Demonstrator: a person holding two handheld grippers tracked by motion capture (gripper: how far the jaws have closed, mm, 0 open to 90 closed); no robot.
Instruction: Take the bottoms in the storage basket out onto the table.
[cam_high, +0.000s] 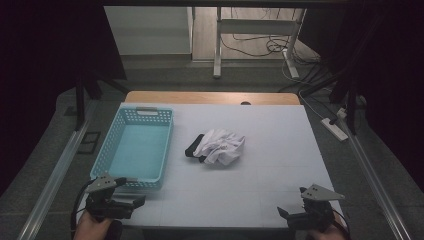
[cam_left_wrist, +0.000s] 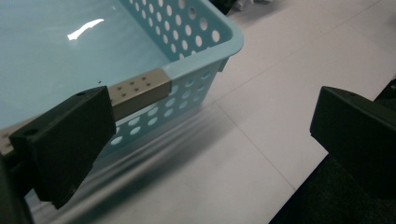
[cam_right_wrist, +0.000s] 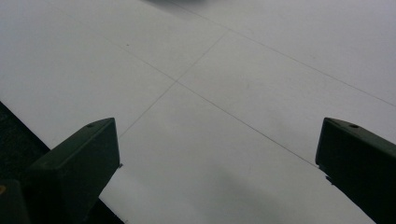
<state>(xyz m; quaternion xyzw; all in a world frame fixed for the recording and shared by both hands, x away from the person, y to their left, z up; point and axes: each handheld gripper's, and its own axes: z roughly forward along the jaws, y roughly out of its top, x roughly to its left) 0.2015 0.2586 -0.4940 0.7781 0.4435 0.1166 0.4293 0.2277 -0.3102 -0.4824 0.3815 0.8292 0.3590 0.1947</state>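
Dim flooring and dark curtains surrounded a white table (cam_high: 260, 190), with a desk frame and loose cables on the floor beyond its far edge. On the left half of the table stood a light blue basket (cam_high: 134, 150), perforated along its walls and holding nothing, its long side running from near to far. It probably sat there as the place where the clothing was meant to go. Just right of the basket, around the middle of the table and well apart from both tools, lay a crumpled white garment (cam_high: 221, 146) with a black item (cam_high: 194, 145) poking out from under its left edge; what that dark piece was could not be made out.

At the near left corner the left gripper (cam_high: 131, 203) rested beside the near end of the basket, its jaws spread wide and gripping nothing. Its own view showed the basket's near corner (cam_left_wrist: 196, 56) with a grey handle strip (cam_left_wrist: 137, 91) just past one jaw, apparently close but not touching. At the near right corner the right gripper (cam_high: 289, 215) sat low over bare table (cam_right_wrist: 210, 116), jaws likewise wide apart and empty. Both seemed parked at the near edge, judged ready to reach for the garment.
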